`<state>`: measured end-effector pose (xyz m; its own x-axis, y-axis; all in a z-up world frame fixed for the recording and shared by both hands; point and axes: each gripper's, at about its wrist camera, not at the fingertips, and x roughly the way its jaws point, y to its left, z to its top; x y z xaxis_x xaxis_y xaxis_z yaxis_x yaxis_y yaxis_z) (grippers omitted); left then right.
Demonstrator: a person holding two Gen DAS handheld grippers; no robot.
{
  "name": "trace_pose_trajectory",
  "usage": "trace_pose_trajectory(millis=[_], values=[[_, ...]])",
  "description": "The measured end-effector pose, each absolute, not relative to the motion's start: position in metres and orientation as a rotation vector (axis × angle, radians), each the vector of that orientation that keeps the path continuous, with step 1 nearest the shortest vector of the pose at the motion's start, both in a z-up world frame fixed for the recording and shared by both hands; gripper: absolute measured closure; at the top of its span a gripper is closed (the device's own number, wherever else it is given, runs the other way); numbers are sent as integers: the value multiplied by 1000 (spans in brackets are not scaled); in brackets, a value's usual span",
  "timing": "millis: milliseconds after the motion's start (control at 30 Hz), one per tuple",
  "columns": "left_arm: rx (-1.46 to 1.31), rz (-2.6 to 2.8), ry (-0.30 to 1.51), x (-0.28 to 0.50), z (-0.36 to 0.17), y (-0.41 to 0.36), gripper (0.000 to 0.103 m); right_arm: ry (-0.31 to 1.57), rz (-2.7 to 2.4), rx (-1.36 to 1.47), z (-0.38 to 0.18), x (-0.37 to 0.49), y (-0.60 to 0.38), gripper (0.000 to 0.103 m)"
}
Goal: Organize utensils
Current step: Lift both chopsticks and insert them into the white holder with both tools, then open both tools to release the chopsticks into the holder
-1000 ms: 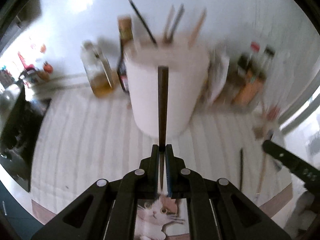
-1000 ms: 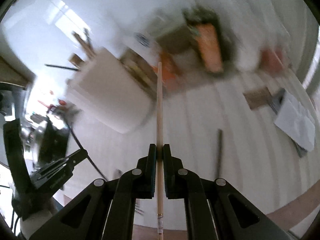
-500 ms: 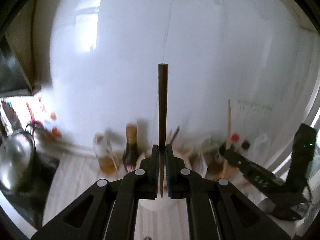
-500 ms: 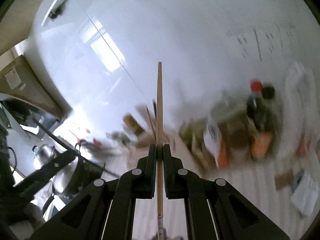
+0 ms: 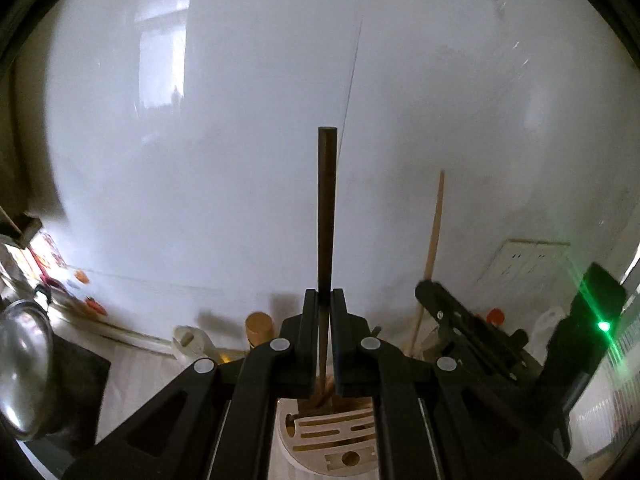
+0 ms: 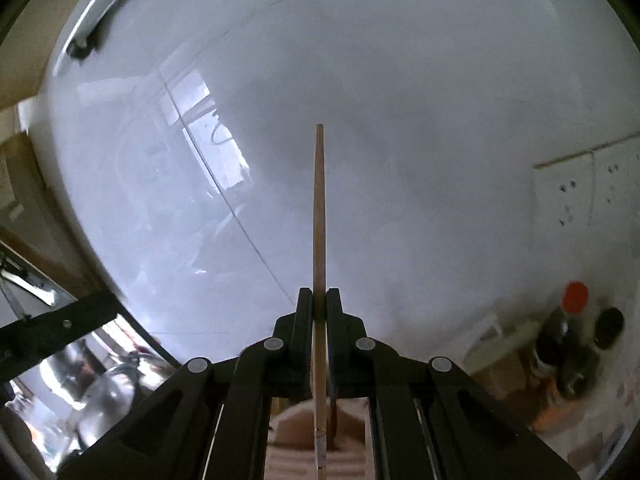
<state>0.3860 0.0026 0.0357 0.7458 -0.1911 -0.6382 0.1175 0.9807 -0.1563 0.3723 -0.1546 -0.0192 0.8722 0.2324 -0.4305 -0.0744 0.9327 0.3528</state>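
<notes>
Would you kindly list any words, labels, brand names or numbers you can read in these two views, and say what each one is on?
None can be read.
Red-capped bottle: any label is blurred.
Light chopstick in the right gripper: a small mark near its lower end, too small to read.
Utensil holder below the left gripper: only cut slots, no text.
Wall sockets: no lettering visible.

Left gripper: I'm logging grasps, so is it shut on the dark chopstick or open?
Shut on it. The left gripper has its jaws pressed against the dark chopstick, which sticks out straight ahead above the white utensil holder.
</notes>
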Motion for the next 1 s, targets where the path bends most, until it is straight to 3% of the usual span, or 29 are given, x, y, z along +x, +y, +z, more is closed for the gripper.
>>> trace_pose_trajectory(millis=[267,433,467,533,567,600,700,733,767,800,1000], values=[[-147,-181,815,410,-6,14,99,391,173,263,-43,378,-134,96],[-171,-158,854,410,-7,20,92,416,174,278,-54,383,-134,95],[-168,-147,851,408,-5,21,87,422,168,283,-54,383,-135,92],[-159,-125,842,405,-1,23,59,425,158,302,-52,379,-138,76],[-156,-108,828,401,3,25,31,418,156,310,-50,376,-140,72],[-151,-90,810,397,7,27,18,415,154,312,-47,375,-143,71],[-120,-54,776,385,14,30,15,411,148,316,-38,362,-150,64],[-106,-44,771,380,15,31,11,412,141,312,-33,356,-152,62],[-88,-27,762,373,16,32,2,413,133,308,-28,349,-155,57],[-72,-14,752,367,16,33,0,417,117,305,-25,342,-157,50],[-35,49,760,321,-6,35,0,531,-4,291,-24,293,-188,44]])
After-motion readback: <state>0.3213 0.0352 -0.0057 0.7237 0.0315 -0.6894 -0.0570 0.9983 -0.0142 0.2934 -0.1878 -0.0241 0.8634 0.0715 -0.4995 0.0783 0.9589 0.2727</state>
